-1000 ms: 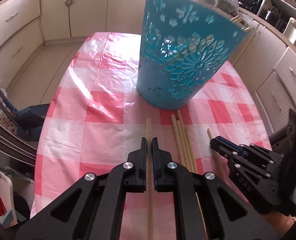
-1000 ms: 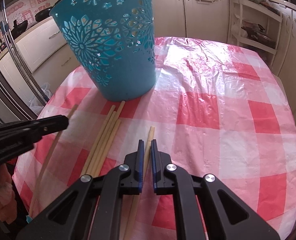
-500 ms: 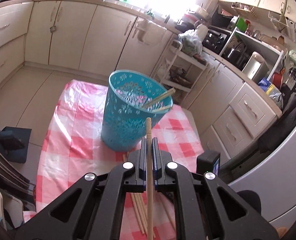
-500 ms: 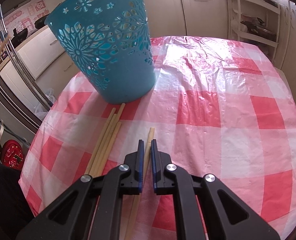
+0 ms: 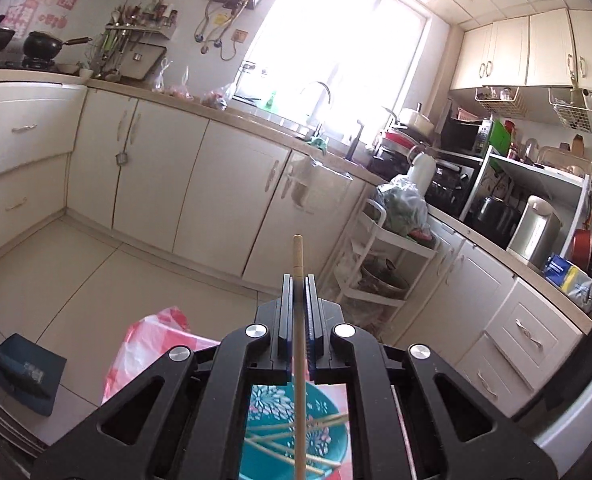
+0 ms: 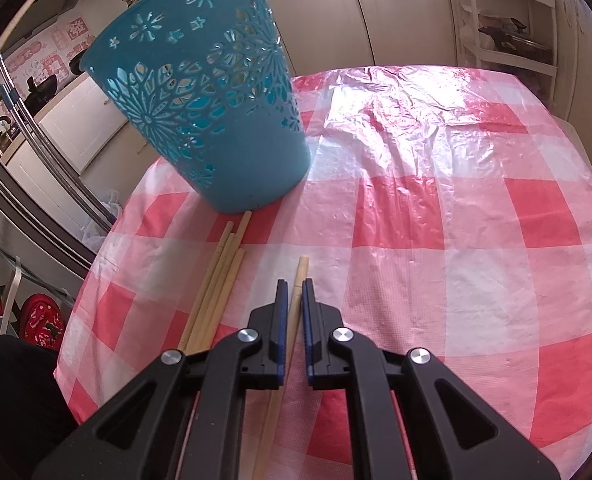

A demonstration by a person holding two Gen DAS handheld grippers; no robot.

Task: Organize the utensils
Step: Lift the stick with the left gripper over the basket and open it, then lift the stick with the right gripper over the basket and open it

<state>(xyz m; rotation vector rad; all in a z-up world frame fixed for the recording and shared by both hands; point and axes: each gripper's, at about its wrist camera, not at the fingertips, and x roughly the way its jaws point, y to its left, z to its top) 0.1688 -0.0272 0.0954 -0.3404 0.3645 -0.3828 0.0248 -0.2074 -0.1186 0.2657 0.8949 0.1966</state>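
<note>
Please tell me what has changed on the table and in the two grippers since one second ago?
The left gripper lifted its chopstick off the table and now holds it high above the blue basket. The right gripper stayed low, shut on another chopstick. The basket and the bundle of chopsticks on the checked tablecloth did not move.

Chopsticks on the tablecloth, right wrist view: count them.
5: four bundled below the blue basket, one between the right gripper fingers. More may be hidden.

Blown-out window (image 5: 336, 40) daylight glares on the tablecloth (image 6: 396, 112); fisheye-bent edges, dark corners.
</note>
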